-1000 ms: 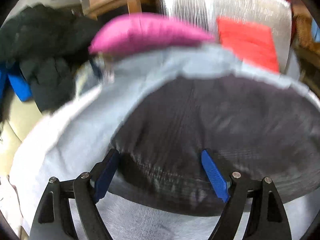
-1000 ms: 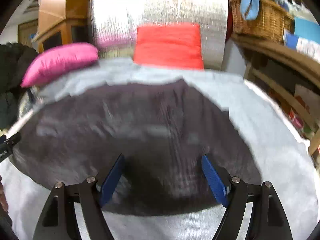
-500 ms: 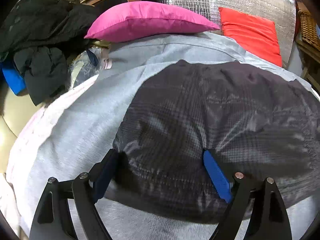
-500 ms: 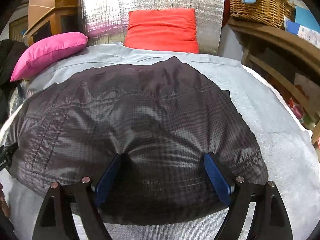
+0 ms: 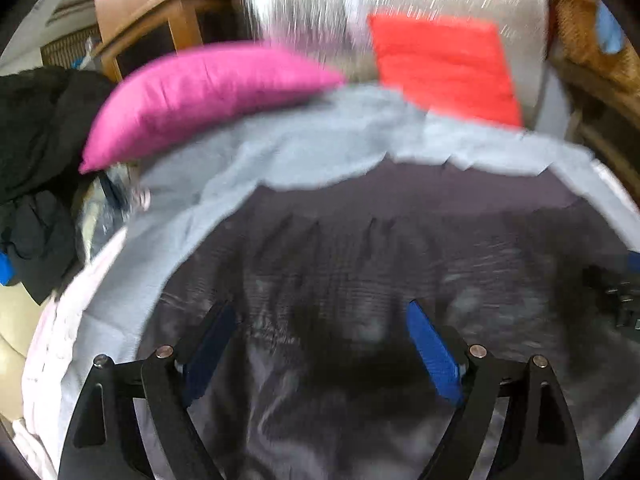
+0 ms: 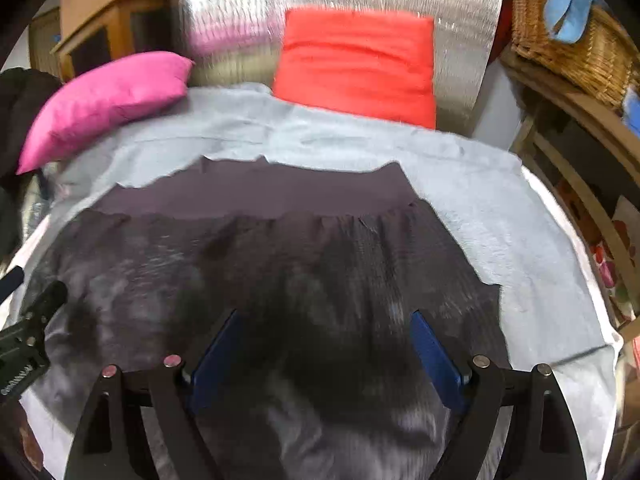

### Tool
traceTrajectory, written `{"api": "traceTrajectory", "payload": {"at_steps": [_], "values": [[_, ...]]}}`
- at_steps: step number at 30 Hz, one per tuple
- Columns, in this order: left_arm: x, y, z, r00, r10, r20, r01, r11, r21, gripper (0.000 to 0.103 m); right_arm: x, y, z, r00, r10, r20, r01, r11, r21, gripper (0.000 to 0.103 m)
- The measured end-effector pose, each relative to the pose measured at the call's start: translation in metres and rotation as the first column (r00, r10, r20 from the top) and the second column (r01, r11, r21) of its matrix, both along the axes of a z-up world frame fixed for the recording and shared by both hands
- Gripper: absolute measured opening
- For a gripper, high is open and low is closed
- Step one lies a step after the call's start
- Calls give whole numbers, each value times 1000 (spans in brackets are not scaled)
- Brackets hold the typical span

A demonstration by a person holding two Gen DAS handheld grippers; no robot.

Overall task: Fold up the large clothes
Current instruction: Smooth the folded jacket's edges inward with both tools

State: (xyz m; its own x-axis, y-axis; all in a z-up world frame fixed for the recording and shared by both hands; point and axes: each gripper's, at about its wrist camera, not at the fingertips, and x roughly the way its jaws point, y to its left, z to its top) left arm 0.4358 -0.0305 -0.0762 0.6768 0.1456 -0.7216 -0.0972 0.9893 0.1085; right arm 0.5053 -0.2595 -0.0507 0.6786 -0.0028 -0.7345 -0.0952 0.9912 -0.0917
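Dark grey-purple shiny quilted garment lies spread flat on a pale grey bedsheet. Left gripper and right gripper hover over it, blue-padded fingers spread wide, pinching nothing. Pink pillow and red cushion sit behind.

I can read no text, label, brand, number or sign in either of my wrist views. The one candidate is a short line of pale print on the black body of my left gripper, where it enters the lower left edge of my right wrist view; the characters are too small and too smeared to make out. The patterned items on the wooden shelf at the right edge are blurred and give me nothing legible either.
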Motion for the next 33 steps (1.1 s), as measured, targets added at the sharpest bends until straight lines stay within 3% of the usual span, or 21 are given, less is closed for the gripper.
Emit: {"api": "traceTrajectory", "payload": {"at_steps": [4, 11, 13, 19, 24, 29, 33], "values": [[26, 16, -30, 994, 43, -101, -49, 997, -57, 92, 27, -15, -29, 994, -35, -99, 36, 999, 9, 88], [29, 18, -39, 995, 45, -90, -51, 997, -65, 99, 39, -27, -46, 991, -53, -125, 59, 997, 49, 94], [19, 25, -29, 996, 22, -84, -30, 995, -90, 99, 35, -27, -39, 994, -49, -101, 54, 998, 45, 93], [-56, 66, 4, 994, 87, 72, -77, 987, -140, 99, -35, -53, -1, 996, -63, 63, 56, 992, 110, 94], [-104, 97, -4, 980, 165, 114, -152, 982, -114, 99, -88, -77, -8, 987, -81, 141, 76, 996, 45, 94], [-100, 107, -39, 986, 163, 35, -159, 983, -93, 99, -87, -110, -44, 990, -132, 44, 127, 987, 93, 95], [-94, 113, -51, 984, 175, 18, -170, 972, -164, 101, -81, -123, -53, 988, -157, -4, 155, 973, 172, 98]]}}
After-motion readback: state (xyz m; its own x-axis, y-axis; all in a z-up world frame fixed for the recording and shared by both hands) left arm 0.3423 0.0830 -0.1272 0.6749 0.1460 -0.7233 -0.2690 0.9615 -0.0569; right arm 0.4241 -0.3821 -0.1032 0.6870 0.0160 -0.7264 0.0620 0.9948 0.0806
